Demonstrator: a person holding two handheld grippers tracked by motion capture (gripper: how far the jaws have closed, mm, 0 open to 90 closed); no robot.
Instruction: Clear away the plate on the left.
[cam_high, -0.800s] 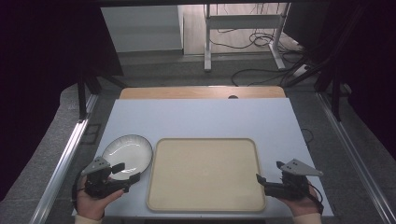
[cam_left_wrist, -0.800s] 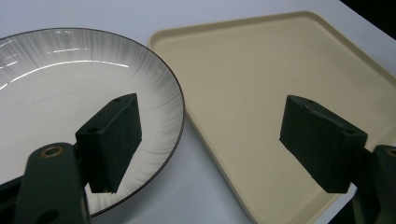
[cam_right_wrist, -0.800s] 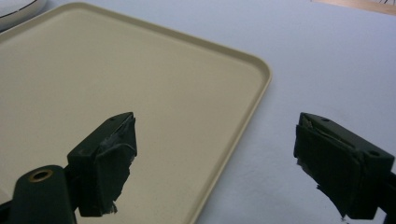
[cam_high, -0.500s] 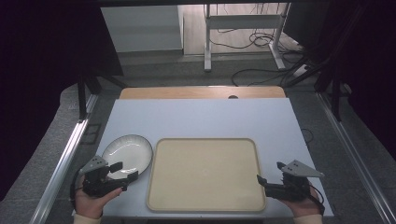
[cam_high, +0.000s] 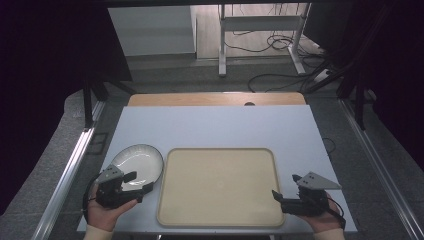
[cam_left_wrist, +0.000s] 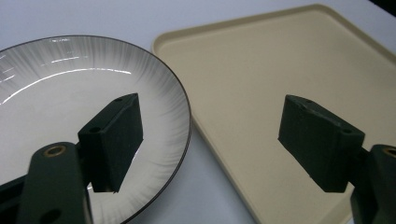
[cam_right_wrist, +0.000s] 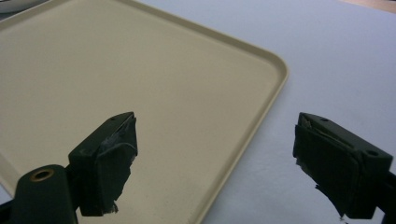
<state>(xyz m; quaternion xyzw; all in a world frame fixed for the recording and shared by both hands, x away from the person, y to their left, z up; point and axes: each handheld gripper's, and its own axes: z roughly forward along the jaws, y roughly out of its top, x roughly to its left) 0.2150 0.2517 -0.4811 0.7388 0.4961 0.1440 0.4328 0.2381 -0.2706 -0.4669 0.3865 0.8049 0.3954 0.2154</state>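
The left gripper (cam_high: 134, 181) now reaches slightly farther over the near rim of the plate (cam_high: 145, 159); the right gripper (cam_high: 278, 196) edges a little nearer the tray (cam_high: 220, 185)

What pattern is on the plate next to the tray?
The plate is white with fine grey streaks toward a thin dark rim, clearest in the left gripper view.

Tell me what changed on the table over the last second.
Nothing visibly changed. The left gripper sits at the plate with jaws open and nothing between them, the right gripper at the tray's near right corner, jaws open. Plate and tray lie where they were.
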